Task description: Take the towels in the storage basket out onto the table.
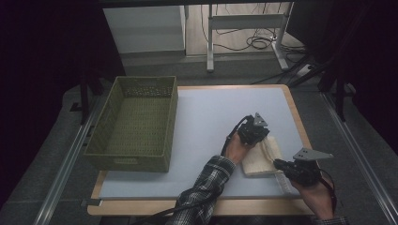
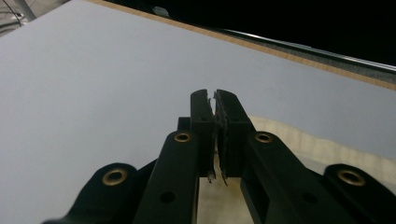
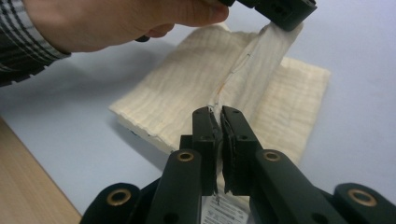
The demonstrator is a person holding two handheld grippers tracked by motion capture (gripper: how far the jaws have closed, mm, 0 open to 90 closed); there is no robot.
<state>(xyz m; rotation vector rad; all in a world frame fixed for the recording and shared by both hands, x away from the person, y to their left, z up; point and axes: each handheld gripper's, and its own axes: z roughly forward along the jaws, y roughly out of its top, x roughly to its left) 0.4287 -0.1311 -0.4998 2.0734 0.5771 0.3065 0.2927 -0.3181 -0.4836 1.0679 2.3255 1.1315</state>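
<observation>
Cream cloth [image 1: 261, 158] stretched between left hand-held gripper [image 1: 261, 133] and right hand-held gripper [image 1: 280, 165], both clamped on its edge; long axis runs gripper to gripper.

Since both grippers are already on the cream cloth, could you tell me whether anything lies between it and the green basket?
Nothing visible does. The cloth lies on the mat's right side, pinched by the left gripper and the right gripper. The mat between it and the basket at the left is bare, and the basket looks empty.

Ribbed cream cloth [image 3: 196, 88], matt pale-blue table sheet [image 1: 211, 122] edged in wood, woven green basket [image 1: 133, 124], matt black plastic grippers.
</observation>
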